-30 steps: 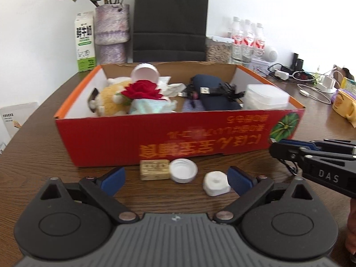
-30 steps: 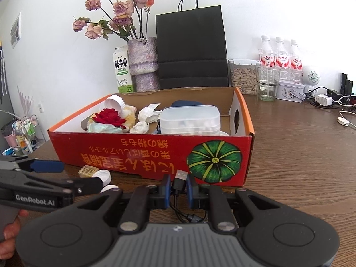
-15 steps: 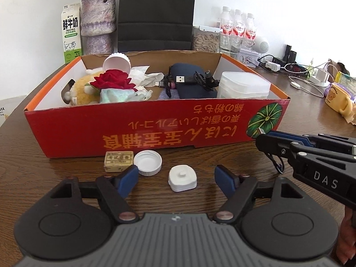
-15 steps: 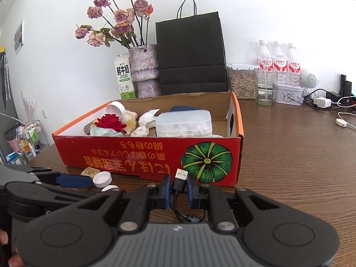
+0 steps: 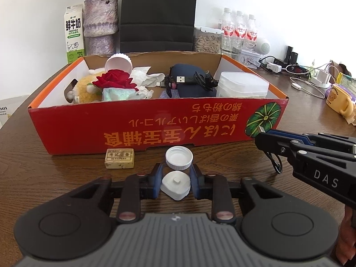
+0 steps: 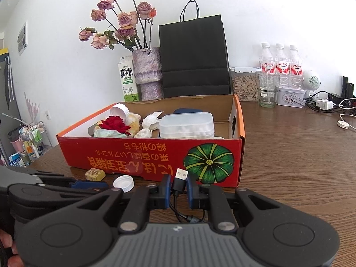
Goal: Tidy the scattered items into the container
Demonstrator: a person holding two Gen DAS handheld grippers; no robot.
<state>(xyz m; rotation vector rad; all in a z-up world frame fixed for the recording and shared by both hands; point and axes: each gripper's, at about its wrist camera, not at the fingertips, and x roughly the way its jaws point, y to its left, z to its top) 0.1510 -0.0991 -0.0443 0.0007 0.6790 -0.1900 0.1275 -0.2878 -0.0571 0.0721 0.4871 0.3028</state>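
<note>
A red cardboard box (image 5: pixel 155 131) stands on the wooden table and holds a plush toy, a red flower, tissues, a dark pouch with a cable and a clear tub. In front of it lie a yellow eraser (image 5: pixel 119 158), a white bottle cap (image 5: pixel 179 158) and a small white plastic piece (image 5: pixel 175 184). My left gripper (image 5: pixel 175 181) is shut on the white piece, low at the table. My right gripper (image 6: pixel 178 188) is shut on a black USB cable (image 6: pixel 179 179), just in front of the box's right corner (image 6: pixel 209 162); it shows at the right in the left wrist view (image 5: pixel 262 134).
Behind the box stand a milk carton (image 5: pixel 74 36), a vase of dried roses (image 6: pixel 146 71), a black paper bag (image 6: pixel 193 57), water bottles (image 6: pixel 280 62) and a glass (image 6: pixel 268 91). Chargers and cables (image 5: pixel 311 77) and a yellow mug (image 5: pixel 338 100) lie at the right.
My left gripper moved forward and closed its jaws around the white plastic piece. The right gripper kept hold of the USB cable and stayed near the box's right corner.
</note>
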